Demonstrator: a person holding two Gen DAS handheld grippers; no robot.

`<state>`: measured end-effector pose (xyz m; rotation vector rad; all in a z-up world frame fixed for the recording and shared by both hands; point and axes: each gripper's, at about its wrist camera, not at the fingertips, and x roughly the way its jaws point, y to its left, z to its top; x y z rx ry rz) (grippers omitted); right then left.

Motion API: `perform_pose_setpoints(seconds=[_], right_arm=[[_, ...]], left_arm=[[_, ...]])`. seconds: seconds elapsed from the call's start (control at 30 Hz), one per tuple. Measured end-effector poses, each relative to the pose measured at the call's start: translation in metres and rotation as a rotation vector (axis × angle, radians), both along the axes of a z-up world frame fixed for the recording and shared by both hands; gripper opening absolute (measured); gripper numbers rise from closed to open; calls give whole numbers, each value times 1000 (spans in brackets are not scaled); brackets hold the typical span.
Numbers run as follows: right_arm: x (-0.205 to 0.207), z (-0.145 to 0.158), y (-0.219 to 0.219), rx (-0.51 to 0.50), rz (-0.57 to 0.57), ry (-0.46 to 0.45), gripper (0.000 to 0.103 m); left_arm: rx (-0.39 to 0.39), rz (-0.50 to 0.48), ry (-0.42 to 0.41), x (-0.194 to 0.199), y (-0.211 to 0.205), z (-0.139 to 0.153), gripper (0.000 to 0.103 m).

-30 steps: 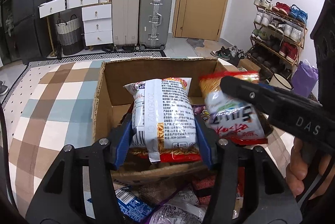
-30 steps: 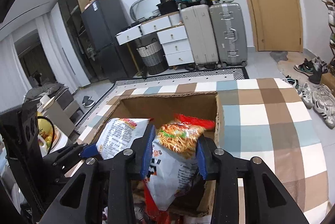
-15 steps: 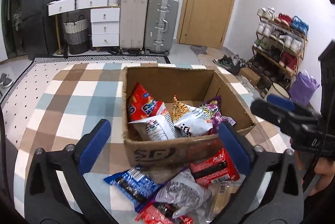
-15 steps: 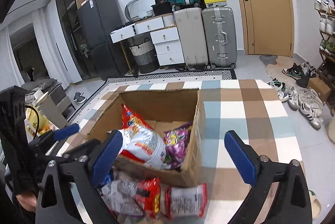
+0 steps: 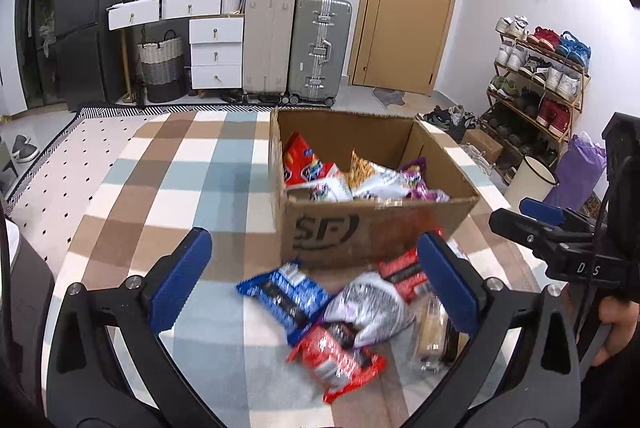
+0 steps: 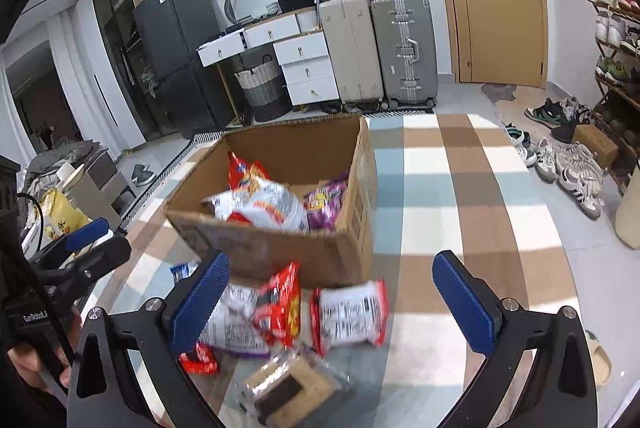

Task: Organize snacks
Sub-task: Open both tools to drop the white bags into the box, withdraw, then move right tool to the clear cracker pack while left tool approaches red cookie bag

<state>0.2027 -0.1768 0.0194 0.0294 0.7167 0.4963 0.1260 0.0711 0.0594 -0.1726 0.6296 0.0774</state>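
Note:
An open cardboard box (image 5: 340, 228) (image 6: 280, 252) stands on the checked table and holds several snack bags, red, white and purple. In front of it lie loose packets: a blue one (image 5: 286, 294), a silver one (image 5: 370, 306), a red one (image 5: 338, 358) and a red-and-white one (image 6: 350, 312). A clear pack of brown biscuits (image 6: 288, 386) lies nearest. My left gripper (image 5: 316, 286) stands open above these packets, holding nothing. My right gripper (image 6: 334, 302) is open too, empty, over the same pile. Each gripper shows at the edge of the other's view.
The checked tablecloth (image 5: 160, 188) stretches left of the box and right of it (image 6: 460, 196). Behind are suitcases (image 5: 296, 48), white drawers (image 5: 216, 52), a door (image 5: 412, 0) and a shoe rack (image 5: 536, 76). A hand (image 5: 616, 332) holds the right gripper's handle.
Both grippers were shut on snack bags over the box a second ago. They opened, the bags dropped into the box, and both have pulled back toward the loose packets.

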Motion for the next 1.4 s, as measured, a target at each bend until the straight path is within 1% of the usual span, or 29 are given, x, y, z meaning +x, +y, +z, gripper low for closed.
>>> perform_pose_setpoints(seconds=[0.23, 0.4, 0.53, 0.6, 0.67, 0.83, 0.97, 1.1, 1.27, 1.4], right_arm=[[-24, -18, -3, -30, 1, 36, 103], [-37, -32, -5, -73, -21, 44, 103], [-47, -39, -11, -44, -20, 59, 103], [-51, -41, -11, -48, -12, 60, 103], [-54, -44, -11, -51, -13, 65, 103], [-58, -53, -6, -67, 3, 85, 103], [-56, -63, 1, -75, 16, 108, 103], [-54, -72, 10, -99, 31, 123, 103], [-50, -85, 17, -116, 44, 150, 103], [-49, -89, 20, -119, 46, 157, 103]], left_arm=[[-12, 2, 29, -28, 0, -9, 103], [-8, -3, 63, -35, -7, -23, 103], [-2, -4, 79, -40, -13, -33, 103], [-14, -11, 78, -42, -14, -36, 103], [-20, -22, 85, -42, -16, -40, 103], [1, -31, 110, -38, -21, -49, 103], [13, -36, 139, -35, -24, -60, 103], [8, -42, 177, -30, -25, -72, 103], [23, -42, 202, -23, -26, -85, 103], [-23, -31, 215, -18, -24, -95, 103]])
